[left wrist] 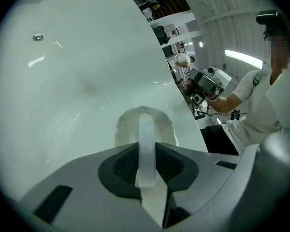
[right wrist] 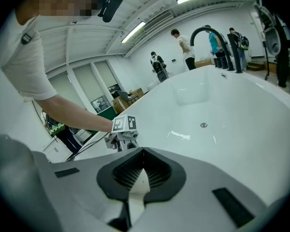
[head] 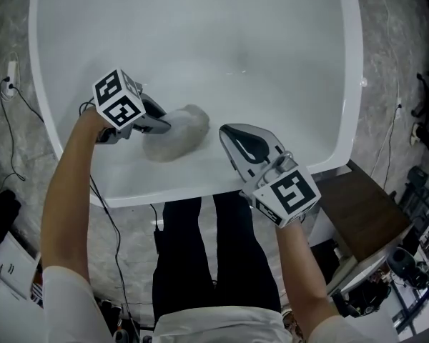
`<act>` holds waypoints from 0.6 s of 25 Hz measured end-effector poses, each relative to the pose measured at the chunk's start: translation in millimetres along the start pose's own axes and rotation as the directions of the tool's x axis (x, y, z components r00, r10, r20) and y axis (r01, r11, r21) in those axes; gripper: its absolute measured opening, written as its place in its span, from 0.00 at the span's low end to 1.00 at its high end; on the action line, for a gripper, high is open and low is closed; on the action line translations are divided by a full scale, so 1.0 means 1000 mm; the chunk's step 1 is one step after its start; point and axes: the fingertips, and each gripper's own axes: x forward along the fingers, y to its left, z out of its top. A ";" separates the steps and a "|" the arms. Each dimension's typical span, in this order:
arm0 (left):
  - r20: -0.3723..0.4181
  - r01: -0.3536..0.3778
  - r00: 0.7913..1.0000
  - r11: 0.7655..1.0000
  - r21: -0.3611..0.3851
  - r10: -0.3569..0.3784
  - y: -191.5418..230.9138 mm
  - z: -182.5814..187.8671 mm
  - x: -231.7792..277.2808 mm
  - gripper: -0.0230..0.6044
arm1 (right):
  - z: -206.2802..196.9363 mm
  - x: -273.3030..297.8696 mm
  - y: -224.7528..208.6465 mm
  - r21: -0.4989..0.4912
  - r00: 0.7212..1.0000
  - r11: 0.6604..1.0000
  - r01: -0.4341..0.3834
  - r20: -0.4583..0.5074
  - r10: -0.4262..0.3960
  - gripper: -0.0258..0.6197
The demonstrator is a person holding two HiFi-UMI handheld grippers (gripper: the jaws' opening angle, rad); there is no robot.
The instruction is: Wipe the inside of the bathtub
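Note:
The white bathtub [head: 200,192] fills the head view, and I stand at its near rim. A pale fluffy cloth [head: 176,141] lies against the tub's inner wall near that rim. My left gripper [head: 166,126] is shut on the cloth's left edge. In the left gripper view the cloth [left wrist: 128,122] bulges out past the closed left gripper [left wrist: 146,125] and presses on the white wall. My right gripper [head: 226,132] hovers just right of the cloth, over the tub, shut and empty. The right gripper view shows its jaws [right wrist: 143,153] together, with the left gripper [right wrist: 122,133] beyond.
A drain [right wrist: 203,125] sits in the tub floor, and a dark faucet [right wrist: 208,35] rises at the far end. A brown wooden stand [head: 365,216] is beside the tub at the right. Cables [head: 18,113] trail on the floor at the left. Several people stand far off.

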 end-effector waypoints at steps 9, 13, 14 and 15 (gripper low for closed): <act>-0.040 -0.034 0.999 0.999 -0.011 0.034 0.009 -0.022 -0.009 0.18 | -0.004 0.016 0.013 -0.019 0.998 0.999 -0.051 -0.025 0.050 0.07; -0.082 -0.049 0.995 0.999 -0.005 0.048 0.011 -0.046 -0.023 0.18 | 0.001 0.031 0.028 -0.026 0.998 0.998 -0.053 -0.025 0.052 0.07; -0.096 -0.049 0.994 0.999 -0.002 0.049 0.011 -0.049 -0.025 0.18 | 0.002 0.033 0.031 -0.026 0.998 0.998 -0.054 -0.025 0.053 0.07; -0.112 -0.050 0.993 0.999 -0.003 0.050 0.012 -0.051 -0.026 0.18 | 0.003 0.035 0.032 -0.026 0.998 0.998 -0.055 -0.025 0.054 0.07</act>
